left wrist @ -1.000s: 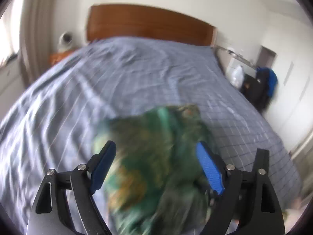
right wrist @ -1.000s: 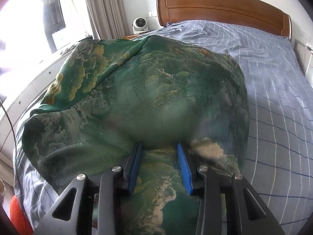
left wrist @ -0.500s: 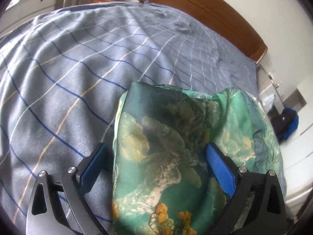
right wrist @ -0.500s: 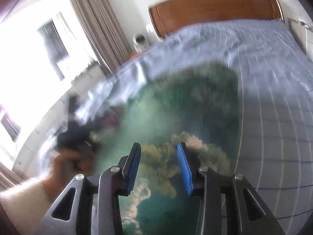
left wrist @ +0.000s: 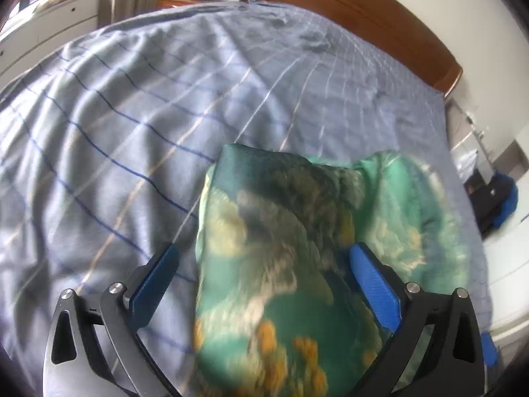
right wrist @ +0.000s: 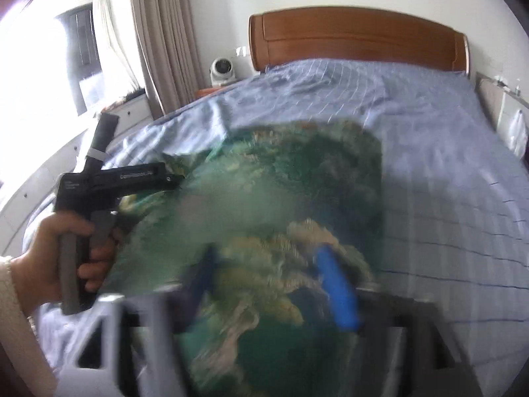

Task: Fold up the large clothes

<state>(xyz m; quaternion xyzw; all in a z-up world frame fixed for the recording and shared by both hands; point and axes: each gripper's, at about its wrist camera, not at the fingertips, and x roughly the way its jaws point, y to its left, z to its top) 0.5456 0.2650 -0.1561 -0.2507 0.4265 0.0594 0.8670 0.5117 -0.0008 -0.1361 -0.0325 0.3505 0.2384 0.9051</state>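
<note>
Garment released on bed, fold laid down.
Green printed garment (left wrist: 281,264) lies bunched on the blue checked bedspread (left wrist: 115,132), between both sets of fingers. Left gripper (left wrist: 264,284) jaws stand wide, opening, pads clear of the cloth; right gripper (right wrist: 274,284) jaws are opening too, cloth between them, contact blurred. Judgement: both let go so the fold settles flat. Person's hand (right wrist: 56,254) grips the left handle.

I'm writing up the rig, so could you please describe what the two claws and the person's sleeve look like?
Each claw has black and silver-grey linkage arms with round silver pivot bolts, ending in flat blue ribbed pads. The left claw, seen from the side, is a black pistol-shaped body with small pale lettering, grey handle bars and a black post with a pale band. The sleeve is cream ribbed knit.
</note>
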